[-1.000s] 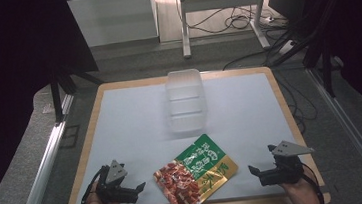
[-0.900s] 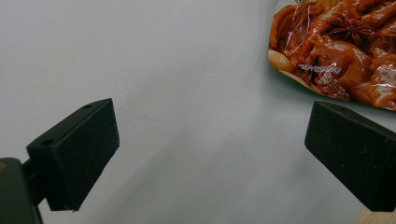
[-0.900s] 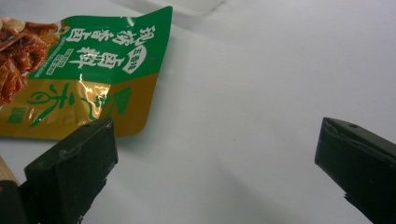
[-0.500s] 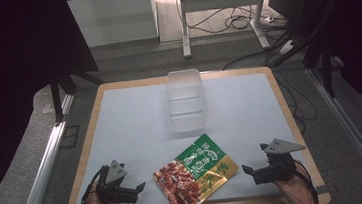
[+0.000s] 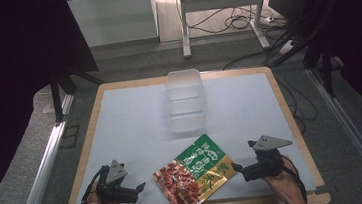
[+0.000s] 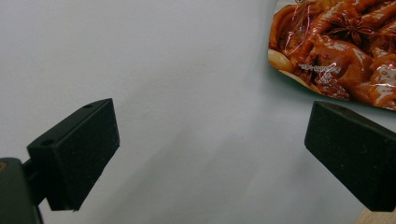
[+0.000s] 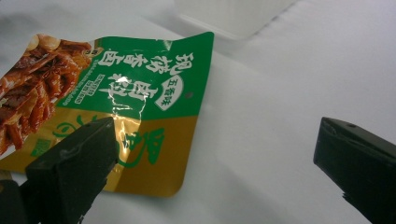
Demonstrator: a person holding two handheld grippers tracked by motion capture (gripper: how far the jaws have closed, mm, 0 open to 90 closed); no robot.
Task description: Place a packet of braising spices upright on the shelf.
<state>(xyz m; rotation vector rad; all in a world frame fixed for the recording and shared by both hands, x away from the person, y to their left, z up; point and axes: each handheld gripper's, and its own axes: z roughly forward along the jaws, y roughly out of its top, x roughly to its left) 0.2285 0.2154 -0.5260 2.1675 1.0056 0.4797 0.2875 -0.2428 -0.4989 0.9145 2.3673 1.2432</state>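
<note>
Both grippers rest low on the white table (image 5: 121, 128) with their jaws spread wide and holding nothing. In the high view, the left gripper (image 5: 138, 190) sits at the lower left of the frame and the right gripper (image 5: 237, 169) at the lower right. Between them lies a flat snack bag (image 5: 195, 174), green, gold and red, at the lower centre. One jaw of the right gripper is just beside the bag's gold edge. A clear plastic box (image 5: 185, 100) stands above the bag, in the middle of the frame.
</note>
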